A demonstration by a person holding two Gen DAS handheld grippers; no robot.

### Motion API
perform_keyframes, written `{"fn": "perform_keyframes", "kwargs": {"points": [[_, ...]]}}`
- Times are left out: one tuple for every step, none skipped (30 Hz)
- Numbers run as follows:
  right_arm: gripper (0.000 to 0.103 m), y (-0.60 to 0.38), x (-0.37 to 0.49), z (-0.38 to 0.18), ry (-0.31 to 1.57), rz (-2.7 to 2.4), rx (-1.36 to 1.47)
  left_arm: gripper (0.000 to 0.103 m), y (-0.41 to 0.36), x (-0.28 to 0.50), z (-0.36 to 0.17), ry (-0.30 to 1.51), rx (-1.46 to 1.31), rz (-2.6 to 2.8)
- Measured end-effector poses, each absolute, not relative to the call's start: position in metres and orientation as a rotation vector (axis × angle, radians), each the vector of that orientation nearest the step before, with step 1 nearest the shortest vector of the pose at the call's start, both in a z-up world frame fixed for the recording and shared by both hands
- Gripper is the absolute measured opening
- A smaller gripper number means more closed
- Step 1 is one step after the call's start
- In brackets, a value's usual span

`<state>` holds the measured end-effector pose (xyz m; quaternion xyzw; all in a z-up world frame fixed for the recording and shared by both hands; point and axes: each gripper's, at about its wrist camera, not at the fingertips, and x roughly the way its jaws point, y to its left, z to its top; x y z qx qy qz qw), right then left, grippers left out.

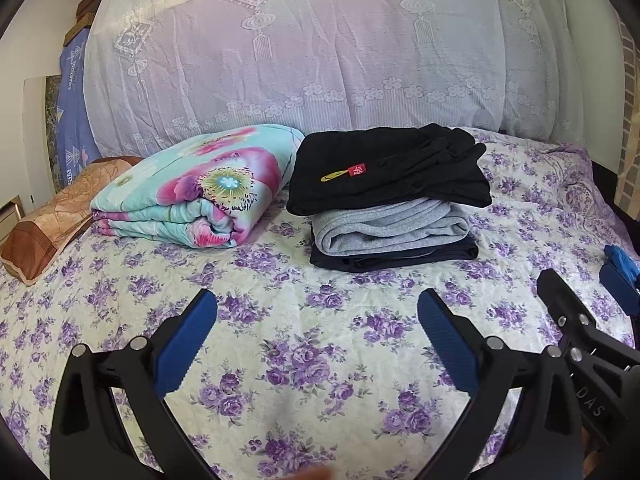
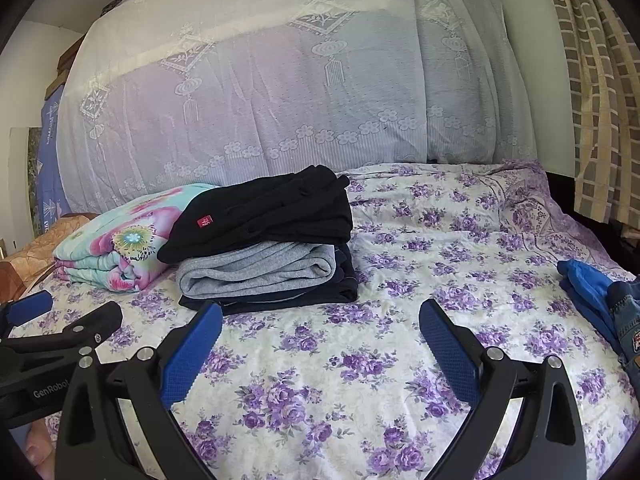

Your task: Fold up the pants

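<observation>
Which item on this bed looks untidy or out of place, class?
The stack of folded pants is mostly neat, though its black top pair sits skewed, overhanging the grey pair. At the bed's right edge, blue and denim clothes lie unfolded in a loose heap.

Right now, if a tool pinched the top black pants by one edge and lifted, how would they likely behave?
The black pants would probably go floppy: they look like soft cloth that sags over the grey pair. The folds would likely fall open, since nothing visible holds them. Dragging rather than lifting might shift the stack, which sits loose on the bedsheet.
</observation>
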<state>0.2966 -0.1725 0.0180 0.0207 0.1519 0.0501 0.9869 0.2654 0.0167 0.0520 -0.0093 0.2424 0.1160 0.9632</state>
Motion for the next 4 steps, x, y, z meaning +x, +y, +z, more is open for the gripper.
{"fn": "perform_keyframes", "kwargs": {"points": [[0.099, -0.1731, 0.2967, 0.0182, 0.305, 0.1, 0.042, 0.098, 0.0168, 0.2658, 0.0519, 0.493, -0.017, 0.234], [0.099, -0.1731, 0.2967, 0.0182, 0.305, 0.101, 0.042, 0.098, 0.0167, 0.2661, 0.0515, 0.495, -0.017, 0.234], [0.099, -0.1731, 0.2967, 0.0182, 0.305, 0.101, 0.043, 0.098, 0.017, 0.2662, 0.0513, 0.496, -0.018, 0.233], [0.099, -0.1732, 0.2968, 0.0182, 0.305, 0.101, 0.044, 0.098, 0.0174, 0.2664, 0.0511, 0.499, -0.021, 0.23]]}}
